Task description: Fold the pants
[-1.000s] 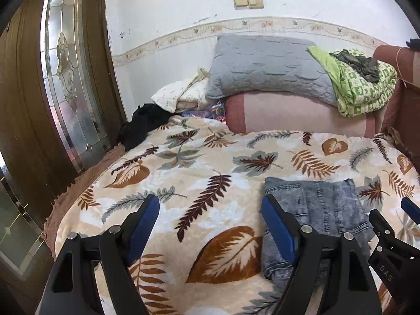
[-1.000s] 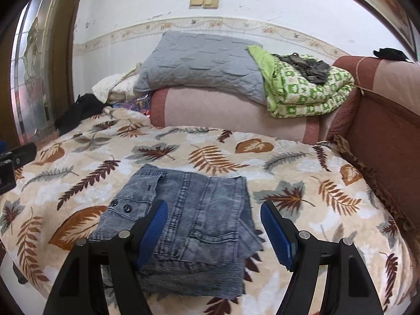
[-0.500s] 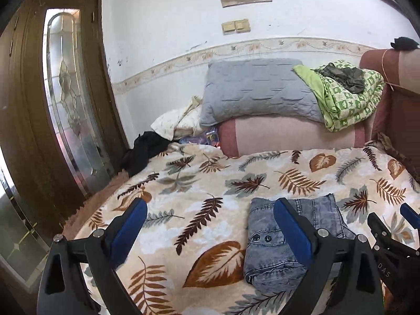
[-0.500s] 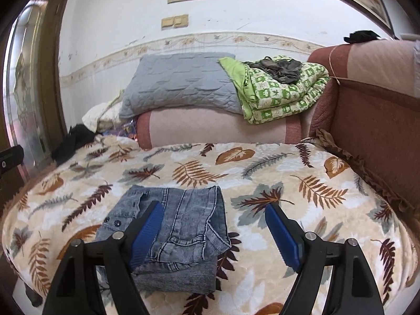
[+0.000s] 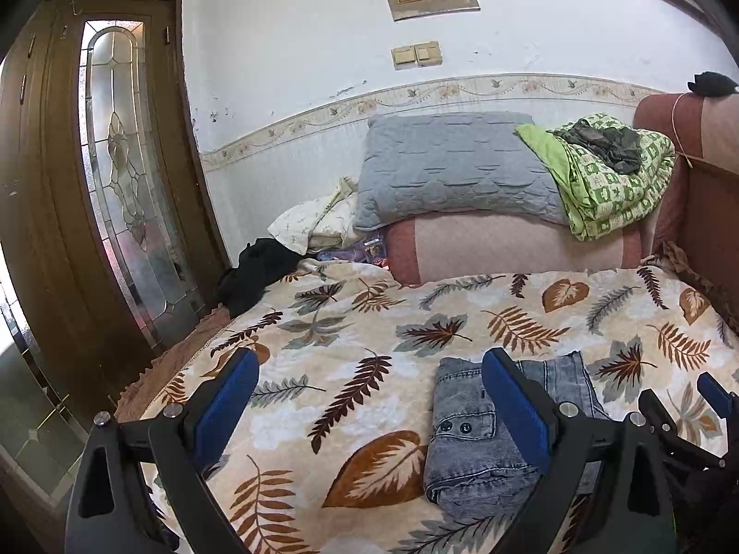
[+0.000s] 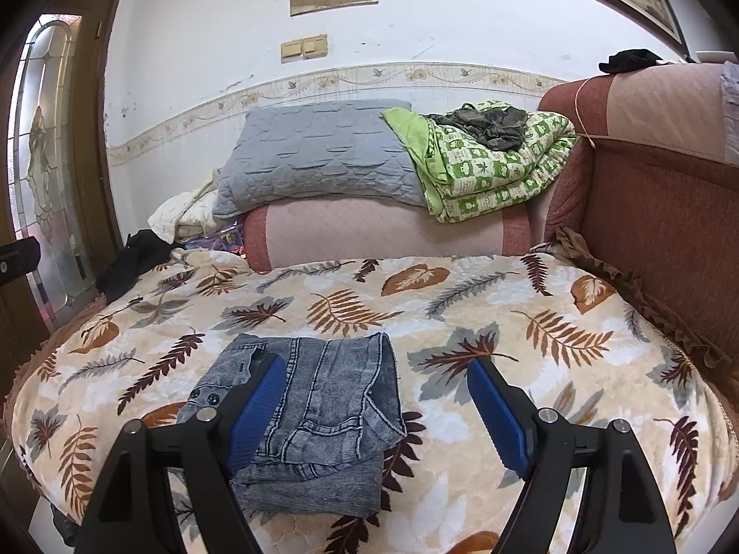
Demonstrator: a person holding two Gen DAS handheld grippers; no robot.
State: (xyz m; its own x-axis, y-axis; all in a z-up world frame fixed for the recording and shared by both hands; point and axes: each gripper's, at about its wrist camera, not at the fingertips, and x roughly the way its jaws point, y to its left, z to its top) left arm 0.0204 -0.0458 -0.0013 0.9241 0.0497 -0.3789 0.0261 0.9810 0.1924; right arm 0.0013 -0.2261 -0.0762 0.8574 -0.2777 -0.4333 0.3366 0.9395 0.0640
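Folded pants [image 6: 318,411] lie near bed [image 6: 531,295] front edge, on leaf blanket. Left gripper [image 5: 369,397] & right gripper [image 6: 376,399]: jaws wide apart, nothing held.

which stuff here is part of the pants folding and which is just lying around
Part of the job:
jeans, folded on the blanket
left gripper, open
right gripper, open

Lying about:
grey pillow
green quilt
black cloth
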